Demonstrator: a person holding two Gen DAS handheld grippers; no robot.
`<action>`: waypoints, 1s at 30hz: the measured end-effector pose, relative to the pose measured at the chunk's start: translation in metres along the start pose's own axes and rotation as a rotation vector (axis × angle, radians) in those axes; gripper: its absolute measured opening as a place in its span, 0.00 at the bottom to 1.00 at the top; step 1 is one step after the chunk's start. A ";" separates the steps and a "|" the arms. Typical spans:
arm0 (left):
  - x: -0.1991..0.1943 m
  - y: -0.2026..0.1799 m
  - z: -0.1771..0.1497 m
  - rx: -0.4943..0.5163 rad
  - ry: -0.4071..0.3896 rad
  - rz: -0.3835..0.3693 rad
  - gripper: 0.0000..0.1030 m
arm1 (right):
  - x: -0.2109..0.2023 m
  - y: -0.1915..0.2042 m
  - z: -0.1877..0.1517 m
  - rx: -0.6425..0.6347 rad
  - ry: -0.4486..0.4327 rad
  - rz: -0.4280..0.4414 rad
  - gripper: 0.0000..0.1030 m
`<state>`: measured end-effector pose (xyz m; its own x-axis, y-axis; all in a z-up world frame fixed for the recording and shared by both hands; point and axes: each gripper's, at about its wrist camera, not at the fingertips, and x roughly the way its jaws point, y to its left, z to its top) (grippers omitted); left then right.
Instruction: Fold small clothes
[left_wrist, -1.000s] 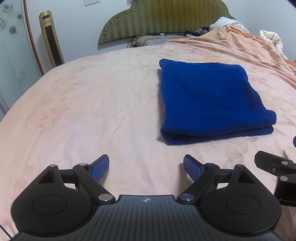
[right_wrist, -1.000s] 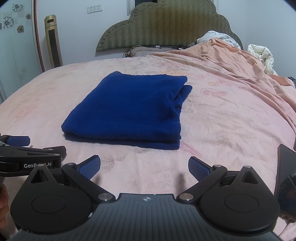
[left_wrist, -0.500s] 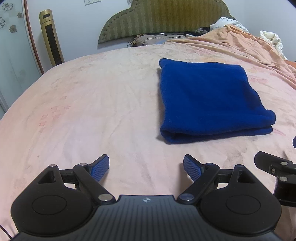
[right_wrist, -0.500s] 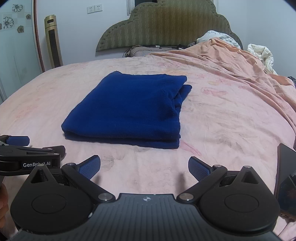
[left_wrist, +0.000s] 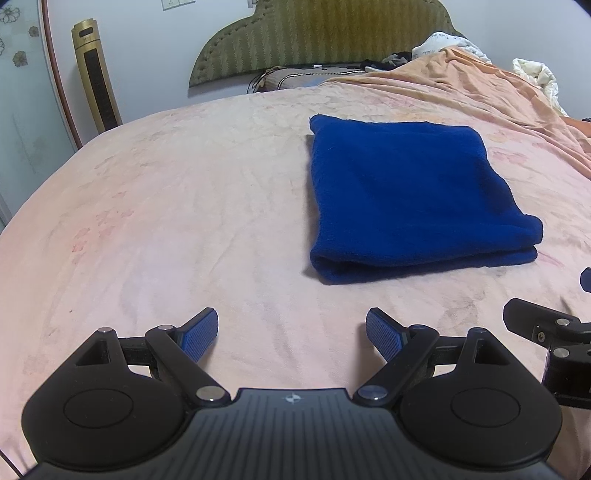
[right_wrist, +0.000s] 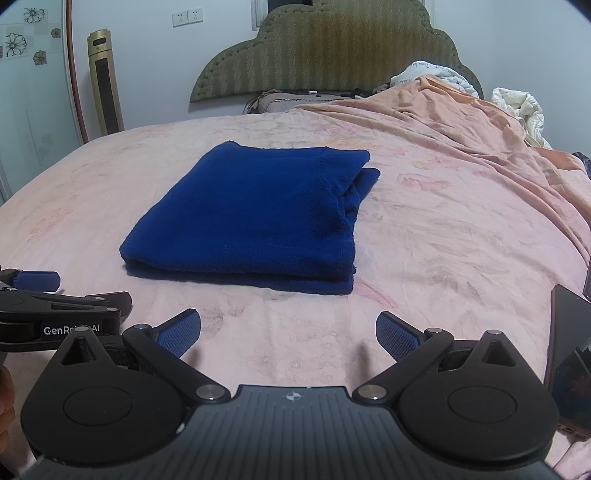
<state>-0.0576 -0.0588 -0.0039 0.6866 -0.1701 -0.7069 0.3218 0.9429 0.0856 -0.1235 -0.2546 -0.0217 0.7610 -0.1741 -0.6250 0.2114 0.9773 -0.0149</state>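
My left gripper (left_wrist: 291, 334) stands wide, pads empty, above bare bedsheet (left_wrist: 184, 206). My right gripper (right_wrist: 288, 334) is likewise spread wide, gripping nothing. The folded blue cloth (right_wrist: 255, 218) lies flat on the bed, ahead of both grippers and apart from them. A dark phone (right_wrist: 569, 354) lies near my right gripper.
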 end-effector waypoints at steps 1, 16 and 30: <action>0.000 0.000 0.000 0.000 0.000 0.000 0.85 | 0.000 0.000 0.000 0.000 0.000 0.000 0.99; 0.000 -0.001 -0.001 0.003 0.005 0.001 0.85 | 0.000 -0.001 0.000 0.001 -0.001 0.000 0.99; 0.001 -0.003 -0.002 0.012 0.007 0.003 0.85 | -0.001 -0.002 -0.001 0.003 0.001 0.002 0.99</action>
<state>-0.0593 -0.0612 -0.0058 0.6826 -0.1654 -0.7118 0.3280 0.9398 0.0962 -0.1250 -0.2564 -0.0219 0.7609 -0.1716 -0.6257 0.2112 0.9774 -0.0113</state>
